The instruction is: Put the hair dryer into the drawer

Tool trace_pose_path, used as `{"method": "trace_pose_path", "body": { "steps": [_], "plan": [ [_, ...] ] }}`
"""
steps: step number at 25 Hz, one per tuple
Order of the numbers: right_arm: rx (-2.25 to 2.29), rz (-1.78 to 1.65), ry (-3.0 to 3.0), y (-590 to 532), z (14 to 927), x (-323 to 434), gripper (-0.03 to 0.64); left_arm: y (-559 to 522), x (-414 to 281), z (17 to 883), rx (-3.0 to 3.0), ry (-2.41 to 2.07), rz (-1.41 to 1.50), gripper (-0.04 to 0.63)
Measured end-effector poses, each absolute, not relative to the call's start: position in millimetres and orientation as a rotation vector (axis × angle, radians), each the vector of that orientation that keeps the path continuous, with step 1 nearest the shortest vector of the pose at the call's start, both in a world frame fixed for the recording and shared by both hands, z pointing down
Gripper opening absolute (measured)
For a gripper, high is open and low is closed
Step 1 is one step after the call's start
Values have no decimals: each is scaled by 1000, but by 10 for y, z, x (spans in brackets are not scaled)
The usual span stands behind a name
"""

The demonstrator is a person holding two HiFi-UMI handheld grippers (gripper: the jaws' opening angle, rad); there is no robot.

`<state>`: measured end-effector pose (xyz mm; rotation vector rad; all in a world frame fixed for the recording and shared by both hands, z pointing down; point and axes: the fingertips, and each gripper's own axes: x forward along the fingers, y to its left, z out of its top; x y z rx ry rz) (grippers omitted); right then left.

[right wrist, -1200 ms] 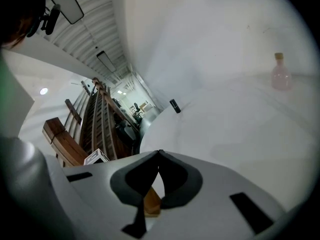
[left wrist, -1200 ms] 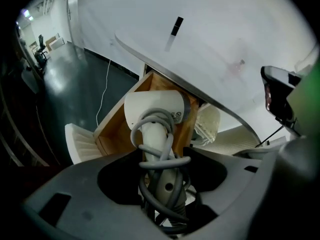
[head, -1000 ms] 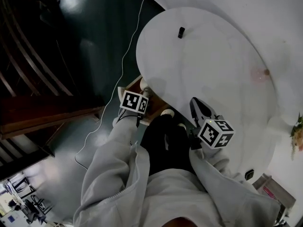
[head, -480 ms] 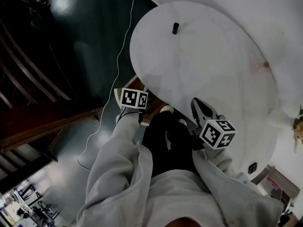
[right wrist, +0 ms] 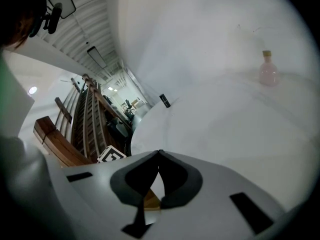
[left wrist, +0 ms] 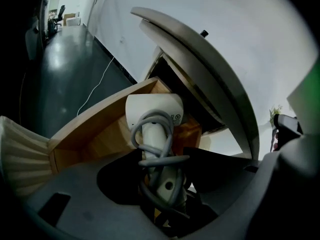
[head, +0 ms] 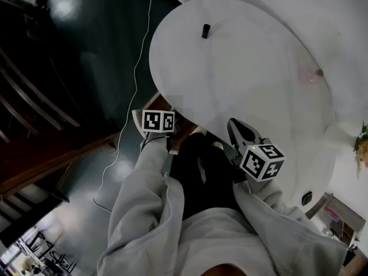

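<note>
Well, my left gripper has its jaws standing wide, but they are clamped on the handle of the white hair dryer, which has its grey cord wound around that handle. The dryer's head points away from the gripper and is over the open wooden drawer, toward the drawer's back corner; I cannot tell if it touches the wood. The drawer is pulled out from below the near edge of the round white table. My right gripper hangs over the same near edge of the table, further to the right, with its jaws brought together at the tips and nothing between them. Near the far edge of the table stands a small dark object, and toward the right edge a little pink bottle.
</note>
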<state>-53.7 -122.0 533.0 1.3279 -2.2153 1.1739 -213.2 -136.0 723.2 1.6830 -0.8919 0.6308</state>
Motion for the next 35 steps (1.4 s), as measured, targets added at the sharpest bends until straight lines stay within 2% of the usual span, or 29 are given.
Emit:
{"method": "trace_pose_path", "body": {
  "steps": [13,20,35],
  "plan": [
    [1245,1152,-2187,-1196,5411,-664,51,-1438,-2061,7371,1637,-858,617,259],
    [1213,1129,-2167,-1124,5422,-738,50,-1598,-1931,7372,1770,-854,508,259],
    [1121,1079,-2155,-1013,5476,-910,51,-1598,-2015,7615,1878,-944,666,262]
  ]
}}
